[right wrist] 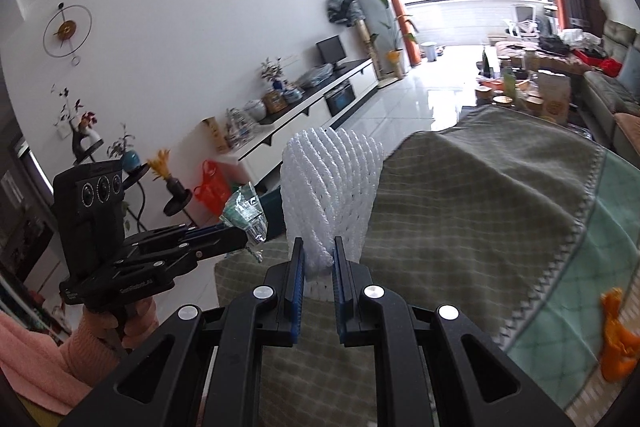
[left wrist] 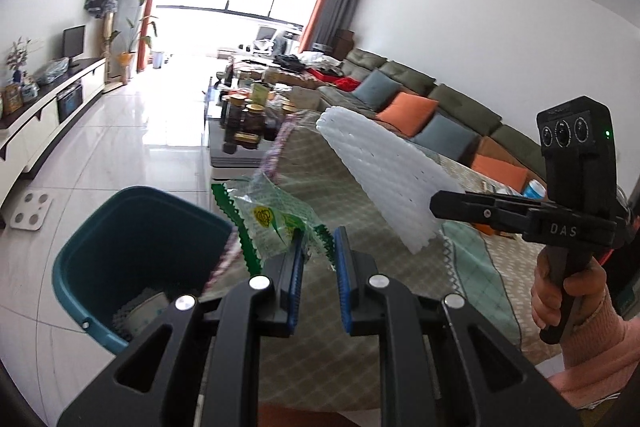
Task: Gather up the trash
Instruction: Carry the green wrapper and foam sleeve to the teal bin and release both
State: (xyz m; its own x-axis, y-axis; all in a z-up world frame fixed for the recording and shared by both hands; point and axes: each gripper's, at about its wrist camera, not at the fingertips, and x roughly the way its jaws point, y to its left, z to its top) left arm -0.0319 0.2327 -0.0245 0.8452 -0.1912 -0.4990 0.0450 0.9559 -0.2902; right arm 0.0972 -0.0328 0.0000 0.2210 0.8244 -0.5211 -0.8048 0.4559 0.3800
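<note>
My left gripper (left wrist: 319, 241) is shut on a clear plastic wrapper (left wrist: 276, 217) with green zigzag edges and a yellow label. It hangs just right of the teal trash bin (left wrist: 92, 259), which holds some trash at its bottom. My right gripper (right wrist: 319, 251) is shut on a white foam fruit net (right wrist: 330, 183), held upright above the cloth-covered table (right wrist: 480, 195). In the left wrist view the right gripper (left wrist: 434, 205) comes in from the right with the foam net (left wrist: 384, 171) sticking up to the left. In the right wrist view the left gripper (right wrist: 244, 241) carries the wrapper (right wrist: 246, 213) at the left.
An orange peel (right wrist: 618, 339) lies on the green part of the tablecloth at the right. A low table (left wrist: 248, 115) crowded with jars stands beyond, and a sofa (left wrist: 420, 107) with cushions runs along the right. A white scale (left wrist: 30, 211) lies on the tiled floor.
</note>
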